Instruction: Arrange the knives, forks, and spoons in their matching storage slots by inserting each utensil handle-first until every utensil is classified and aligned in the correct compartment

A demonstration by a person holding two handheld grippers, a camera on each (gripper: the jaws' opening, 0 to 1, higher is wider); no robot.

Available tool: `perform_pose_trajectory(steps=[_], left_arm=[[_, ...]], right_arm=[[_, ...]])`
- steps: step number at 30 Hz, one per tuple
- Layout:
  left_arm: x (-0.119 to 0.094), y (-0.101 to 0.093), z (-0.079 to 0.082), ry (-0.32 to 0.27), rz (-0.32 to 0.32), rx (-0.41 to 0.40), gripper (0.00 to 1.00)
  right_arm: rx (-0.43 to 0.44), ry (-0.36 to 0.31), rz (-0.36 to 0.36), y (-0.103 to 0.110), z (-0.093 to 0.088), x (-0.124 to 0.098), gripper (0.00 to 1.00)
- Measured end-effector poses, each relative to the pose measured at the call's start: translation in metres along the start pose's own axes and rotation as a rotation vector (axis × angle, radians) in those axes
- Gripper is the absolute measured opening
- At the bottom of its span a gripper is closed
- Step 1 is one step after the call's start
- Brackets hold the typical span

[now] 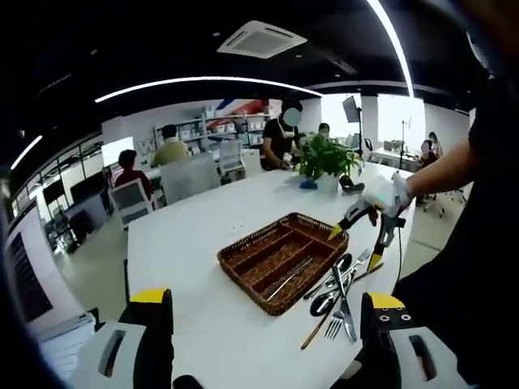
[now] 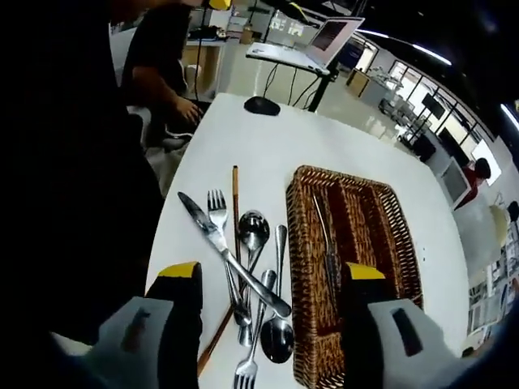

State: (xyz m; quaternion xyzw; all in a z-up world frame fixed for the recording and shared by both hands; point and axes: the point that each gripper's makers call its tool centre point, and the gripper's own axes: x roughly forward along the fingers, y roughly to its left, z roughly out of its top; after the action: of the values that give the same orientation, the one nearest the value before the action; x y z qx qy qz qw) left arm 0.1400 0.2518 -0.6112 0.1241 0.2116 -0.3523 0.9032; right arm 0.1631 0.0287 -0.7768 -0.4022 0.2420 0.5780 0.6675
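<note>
Looking through the left gripper view first, the left gripper (image 1: 268,324) hangs above the white table (image 1: 195,235) with its two yellow-tipped jaws spread wide and nothing between them. Out ahead sits the wicker tray (image 1: 243,253), a brown woven thing split into long slots, and one piece of silverware (image 1: 289,278) is lying in it, though I can't tell which kind from here. Just beside the tray, on the side toward the person, there's a loose pile of cutlery (image 1: 336,292) on the tabletop: spoons, forks, a knife and a wooden chopstick (image 1: 318,331), all overlapping. The right gripper (image 1: 361,235) comes in from the right, held in a gloved hand (image 1: 388,193), tips pointing down over the tray's near corner; can't tell how far its jaws are apart from this angle. Farther back there's a potted plant (image 1: 327,158) and people sitting at desks. Switching to the right gripper view, its own jaws are wide apart and empty too, hovering over the table with the tray's edge (image 2: 298,267) between them. A knife (image 2: 328,243) lies along one slot of the tray. Left of the tray is the pile: another knife (image 2: 231,259) crossing over a fork (image 2: 220,227), two spoons (image 2: 254,231), and the chopstick (image 2: 235,203) alongside
</note>
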Motion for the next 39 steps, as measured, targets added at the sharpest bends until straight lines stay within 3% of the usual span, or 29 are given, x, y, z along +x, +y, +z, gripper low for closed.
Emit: perform_pose_trajectory(steps=[5, 11, 13, 16, 23, 27, 36, 39], left_arm=[[0.000, 0.004, -0.004, 0.016, 0.006, -0.003, 1.00], [0.001, 0.006, -0.007, 0.027, 0.003, -0.008, 1.00], [0.000, 0.006, -0.010, 0.037, 0.002, -0.007, 1.00], [-0.003, 0.008, -0.012, 0.048, 0.010, 0.022, 1.00], [-0.006, 0.019, -0.024, 0.058, 0.020, 0.005, 1.00], [-0.007, 0.018, -0.026, 0.060, 0.018, 0.003, 1.00], [-0.006, 0.022, -0.029, 0.062, 0.022, 0.004, 1.00], [-0.006, 0.022, -0.030, 0.064, 0.024, 0.004, 1.00]], right_arm=[[0.011, -0.002, 0.053, 0.005, -0.001, 0.013, 0.57], [-0.034, 0.027, 0.195, 0.028, -0.012, 0.036, 0.46], [-0.077, 0.068, 0.203, 0.028, -0.020, 0.042, 0.42], [-0.067, 0.054, 0.227, 0.032, -0.020, 0.050, 0.34], [-0.096, 0.055, 0.285, 0.040, -0.024, 0.062, 0.25], [-0.105, 0.048, 0.313, 0.043, -0.027, 0.069, 0.11], [-0.125, 0.048, 0.358, 0.045, -0.027, 0.071, 0.10], [-0.173, 0.075, 0.352, 0.043, -0.029, 0.072, 0.08]])
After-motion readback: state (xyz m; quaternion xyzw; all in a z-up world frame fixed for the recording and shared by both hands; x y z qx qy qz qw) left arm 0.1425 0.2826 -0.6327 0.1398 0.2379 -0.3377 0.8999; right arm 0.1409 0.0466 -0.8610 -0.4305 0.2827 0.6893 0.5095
